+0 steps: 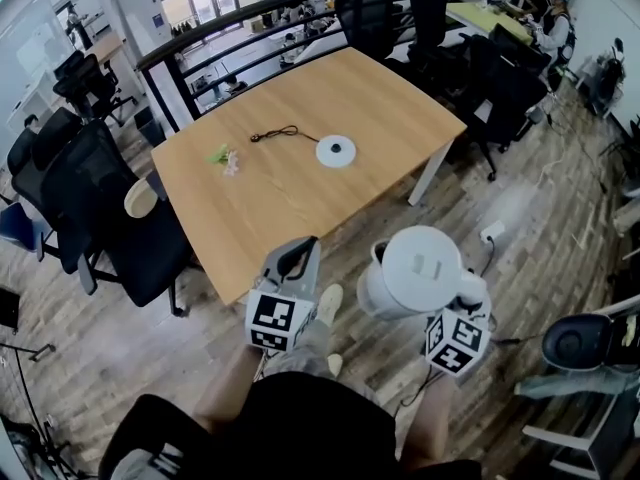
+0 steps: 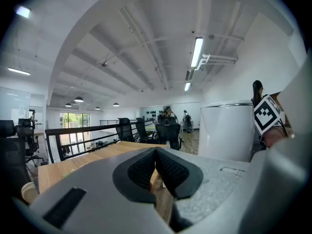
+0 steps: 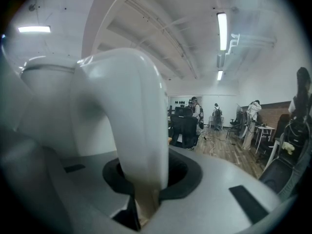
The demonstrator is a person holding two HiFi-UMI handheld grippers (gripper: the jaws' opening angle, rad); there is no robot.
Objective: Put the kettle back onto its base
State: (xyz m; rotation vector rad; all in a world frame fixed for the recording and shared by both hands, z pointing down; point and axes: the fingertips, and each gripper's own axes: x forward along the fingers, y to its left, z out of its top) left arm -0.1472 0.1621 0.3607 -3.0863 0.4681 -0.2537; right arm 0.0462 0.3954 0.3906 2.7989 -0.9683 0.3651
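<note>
As right gripper (image 1: 468, 298) jaws clamp kettle (image 1: 415, 273) handle (image 3: 139, 130), base (image 1: 335, 151) well apart

The kettle (image 1: 415, 273) is smooth white plastic with a soft sheen, and a thin metal-like band rings its top. Its base (image 1: 336, 151), at twelve o'clock from it, looks like white plastic too. The tabletop (image 1: 280, 198) is pale, matt wood grain. The floor (image 1: 540, 268) is wood planking. The left tongs (image 2: 156, 152) and right tongs (image 3: 144, 175) have matt grey, faintly grainy plastic bodies and black, finely ribbed pads (image 2: 141, 170).
</note>
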